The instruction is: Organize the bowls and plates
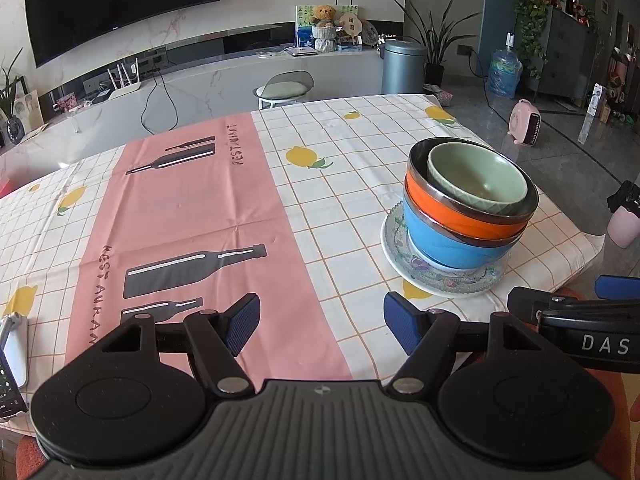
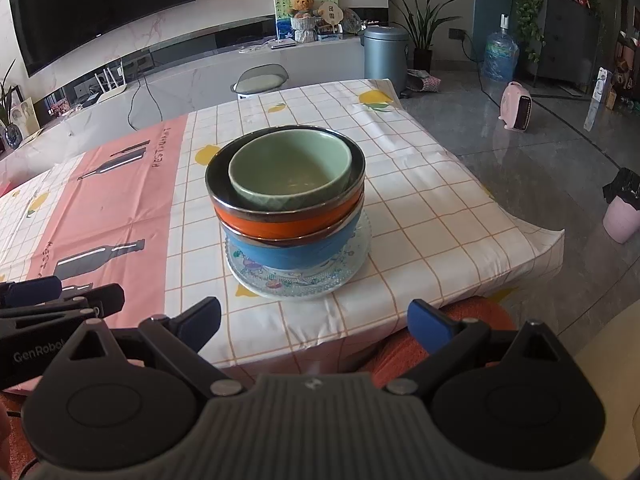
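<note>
Pale green ceramic bowl [image 2: 290, 172] is nesting in an orange steel-rimmed bowl [image 2: 288, 222], over a blue bowl [image 2: 286, 254], on a patterned glass plate [image 2: 298, 282], sitting ahead of the right gripper [image 2: 314, 322] jaws, released, empty. Left gripper [image 1: 322, 322] jaws are also spreading wide over the checked tablecloth table [image 1: 320, 208], stack ahead-right.

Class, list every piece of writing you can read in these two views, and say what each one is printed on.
"RESTAURANT": on the pink placemat, printed twice; the nearer print is partly hidden.
"DAS": on the right gripper body; cut off.
"GenRobot": on the left gripper body; last letter half hidden.
Fan-shaped sign by the teddy bear: too small to read.
</note>
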`<state>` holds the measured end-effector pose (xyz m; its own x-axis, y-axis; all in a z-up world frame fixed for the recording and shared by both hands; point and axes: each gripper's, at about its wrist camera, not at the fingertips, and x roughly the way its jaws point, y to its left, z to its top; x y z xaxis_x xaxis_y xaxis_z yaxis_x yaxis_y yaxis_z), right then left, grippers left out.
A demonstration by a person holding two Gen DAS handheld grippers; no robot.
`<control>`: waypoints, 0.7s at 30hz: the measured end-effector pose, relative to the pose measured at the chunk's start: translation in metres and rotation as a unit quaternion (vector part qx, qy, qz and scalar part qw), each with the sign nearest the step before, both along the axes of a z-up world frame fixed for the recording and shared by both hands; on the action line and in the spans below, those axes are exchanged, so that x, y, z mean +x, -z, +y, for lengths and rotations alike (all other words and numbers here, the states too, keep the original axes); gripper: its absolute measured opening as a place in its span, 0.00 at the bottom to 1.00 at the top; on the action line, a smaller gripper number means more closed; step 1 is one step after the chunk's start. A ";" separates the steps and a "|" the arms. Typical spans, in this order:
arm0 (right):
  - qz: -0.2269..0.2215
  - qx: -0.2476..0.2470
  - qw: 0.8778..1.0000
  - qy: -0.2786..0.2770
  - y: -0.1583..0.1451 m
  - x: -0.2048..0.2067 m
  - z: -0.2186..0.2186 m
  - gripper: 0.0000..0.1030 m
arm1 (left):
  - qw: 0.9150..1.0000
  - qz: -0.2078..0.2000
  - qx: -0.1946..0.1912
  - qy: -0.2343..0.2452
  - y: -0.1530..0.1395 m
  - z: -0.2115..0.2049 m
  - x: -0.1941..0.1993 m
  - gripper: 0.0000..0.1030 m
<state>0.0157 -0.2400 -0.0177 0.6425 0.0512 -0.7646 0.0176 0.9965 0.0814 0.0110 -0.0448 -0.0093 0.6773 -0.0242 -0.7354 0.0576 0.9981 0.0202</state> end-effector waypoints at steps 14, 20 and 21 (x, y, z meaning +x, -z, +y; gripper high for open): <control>0.001 -0.001 1.000 -0.004 0.001 0.001 0.001 0.95 | 1.000 -0.001 -0.003 -0.006 0.000 0.003 0.001 0.81; 0.006 -0.004 1.000 -0.007 0.003 0.001 0.004 0.95 | 1.000 -0.004 -0.005 -0.007 0.000 0.004 0.001 0.81; 0.005 -0.004 1.000 -0.008 0.003 0.001 0.004 0.95 | 1.000 -0.005 -0.006 -0.006 0.000 0.004 0.000 0.81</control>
<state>0.0164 -0.2359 -0.0204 0.6337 0.0539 -0.7717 0.0033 0.9974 0.0724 0.0114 -0.0409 -0.0095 0.6845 -0.0240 -0.7286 0.0445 0.9990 0.0089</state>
